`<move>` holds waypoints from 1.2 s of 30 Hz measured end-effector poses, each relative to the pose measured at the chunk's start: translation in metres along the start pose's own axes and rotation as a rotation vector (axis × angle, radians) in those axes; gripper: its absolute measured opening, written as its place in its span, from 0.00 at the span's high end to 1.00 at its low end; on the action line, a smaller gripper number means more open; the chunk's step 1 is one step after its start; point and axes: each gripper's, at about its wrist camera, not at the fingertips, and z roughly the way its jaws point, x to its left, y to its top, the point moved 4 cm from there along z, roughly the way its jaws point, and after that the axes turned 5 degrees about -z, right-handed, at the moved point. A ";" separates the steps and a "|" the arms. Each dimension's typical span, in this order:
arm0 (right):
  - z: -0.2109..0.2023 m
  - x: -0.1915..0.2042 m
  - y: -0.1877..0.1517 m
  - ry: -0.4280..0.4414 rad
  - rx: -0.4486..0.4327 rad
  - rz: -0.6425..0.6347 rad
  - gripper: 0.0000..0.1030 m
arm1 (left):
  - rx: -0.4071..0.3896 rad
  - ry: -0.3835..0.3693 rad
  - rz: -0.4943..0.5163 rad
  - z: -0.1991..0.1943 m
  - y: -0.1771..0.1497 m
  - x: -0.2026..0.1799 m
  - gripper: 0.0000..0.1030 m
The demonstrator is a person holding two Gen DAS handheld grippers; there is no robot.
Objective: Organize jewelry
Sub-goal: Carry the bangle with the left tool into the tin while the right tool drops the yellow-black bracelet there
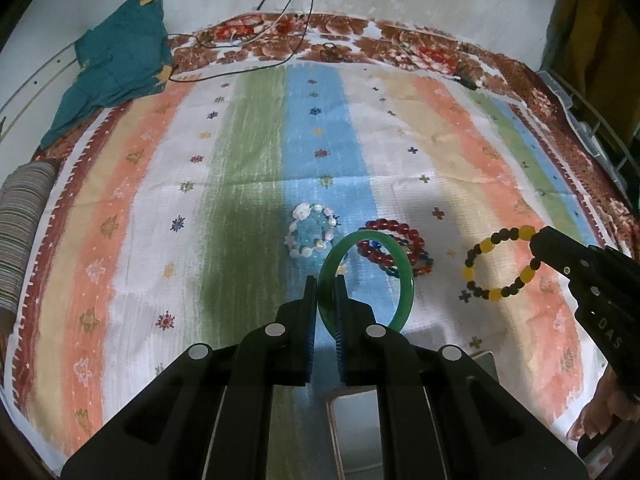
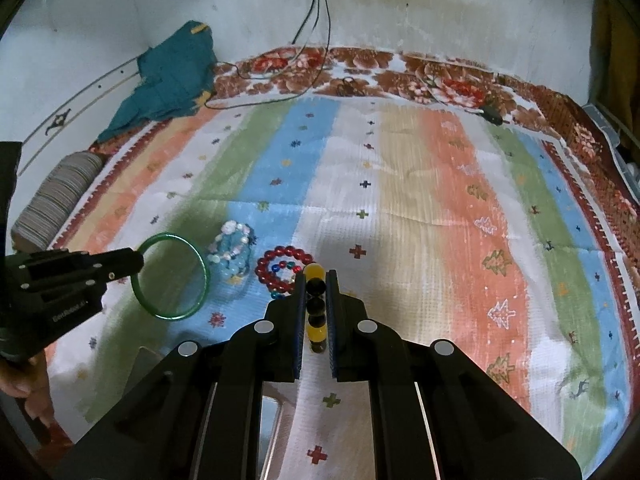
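Note:
My left gripper point(image 1: 323, 280) is shut on the rim of a green bangle point(image 1: 406, 280), held upright above the striped blanket. My right gripper point(image 2: 316, 276) is shut on a bracelet of yellow and black beads point(image 2: 316, 334), also lifted off the cloth. Each wrist view shows the other gripper too: the right gripper point(image 1: 538, 240) with the beaded bracelet point(image 1: 478, 249) hanging from it, and the left gripper point(image 2: 138, 262) with the bangle point(image 2: 205, 280). A pale blue and white bead bracelet point(image 1: 312, 232) and a red bead bracelet point(image 1: 394, 240) lie on the blanket between them.
The striped blanket point(image 1: 440, 140) covers a bed against a white wall. A teal cloth point(image 1: 116, 64) lies at the back left, cables point(image 1: 288, 20) hang at the back, and a striped roll point(image 1: 24, 232) sits at the left edge. A shiny open box point(image 1: 354, 428) sits below my left gripper.

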 end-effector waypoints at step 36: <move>-0.069 0.056 -0.044 0.088 -0.047 -0.052 0.90 | -0.051 -0.030 0.071 -0.059 -0.061 -0.018 0.92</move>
